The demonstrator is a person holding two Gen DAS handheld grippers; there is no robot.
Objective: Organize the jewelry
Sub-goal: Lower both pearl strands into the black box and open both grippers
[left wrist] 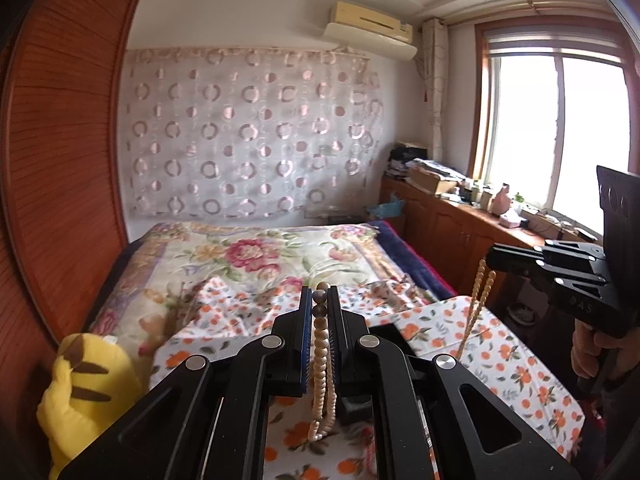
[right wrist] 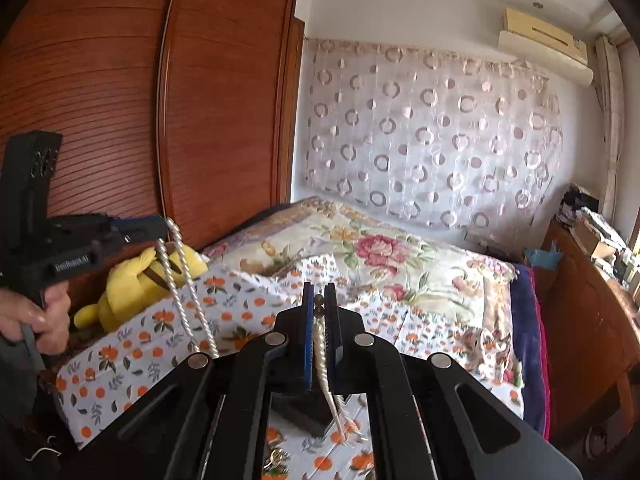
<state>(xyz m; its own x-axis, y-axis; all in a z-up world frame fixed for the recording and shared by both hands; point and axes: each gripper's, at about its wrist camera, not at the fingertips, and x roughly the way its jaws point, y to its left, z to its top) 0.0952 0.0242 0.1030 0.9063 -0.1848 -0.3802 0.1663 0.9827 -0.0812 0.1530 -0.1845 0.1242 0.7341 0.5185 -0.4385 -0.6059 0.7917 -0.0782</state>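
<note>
A long pearl necklace [left wrist: 321,360] is held up above the bed by both grippers. My left gripper [left wrist: 320,294] is shut on one part of it, with two darker beads at the fingertips and strands hanging below. My right gripper [right wrist: 319,294] is shut on another part of the pearl necklace [right wrist: 320,344]. In the left wrist view the right gripper [left wrist: 490,262] is at the right with strands hanging from it. In the right wrist view the left gripper [right wrist: 162,226] is at the left with strands hanging down. A dark box [right wrist: 302,412] sits below, partly hidden.
An orange-print cloth [left wrist: 500,360] covers the near bed, with a floral blanket [left wrist: 256,256] behind. A yellow plush toy [left wrist: 86,384] lies at the left by the wooden wardrobe [left wrist: 60,140]. A cluttered wooden cabinet [left wrist: 460,220] runs under the window on the right.
</note>
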